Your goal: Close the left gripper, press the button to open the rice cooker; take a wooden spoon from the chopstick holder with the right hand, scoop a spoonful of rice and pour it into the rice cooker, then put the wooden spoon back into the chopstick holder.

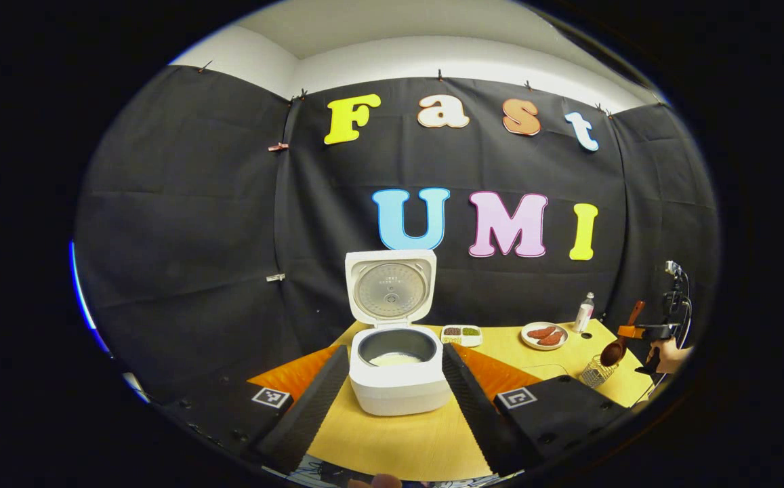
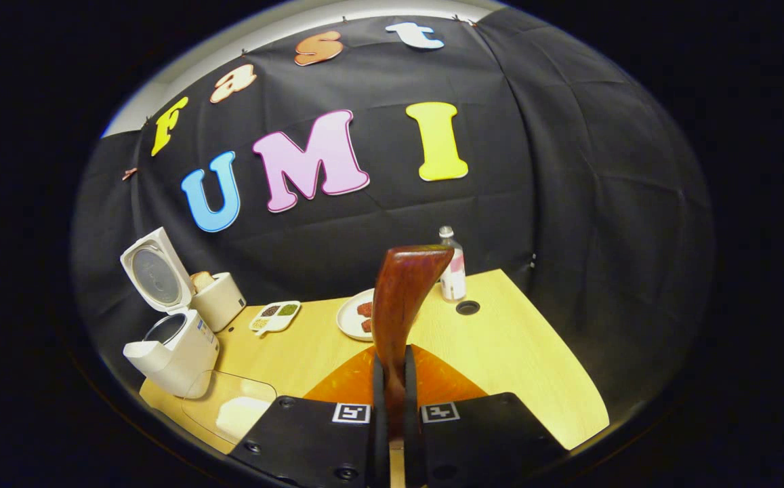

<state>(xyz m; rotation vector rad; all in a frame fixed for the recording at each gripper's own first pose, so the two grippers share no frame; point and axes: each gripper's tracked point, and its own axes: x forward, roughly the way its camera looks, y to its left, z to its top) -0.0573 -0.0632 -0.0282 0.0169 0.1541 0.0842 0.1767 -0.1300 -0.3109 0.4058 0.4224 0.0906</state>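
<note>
In the right gripper view, the right claw is clamped on the handle of the wooden spoon, which rises upright ahead of it. In the left gripper view, the left claw is spread wide, its fingers either side of the rice cooker on the yellow surface, lid up. Farther right, the spoon's bowl hangs just above the wire chopstick holder.

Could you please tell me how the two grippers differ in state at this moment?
The left gripper is open with its fingers spread wide, while the right gripper is shut on the wooden spoon. The left gripper holds nothing and faces the open rice cooker; the right gripper holds the spoon by its handle, above the mesh holder. Both hover over the yellow table.
</note>
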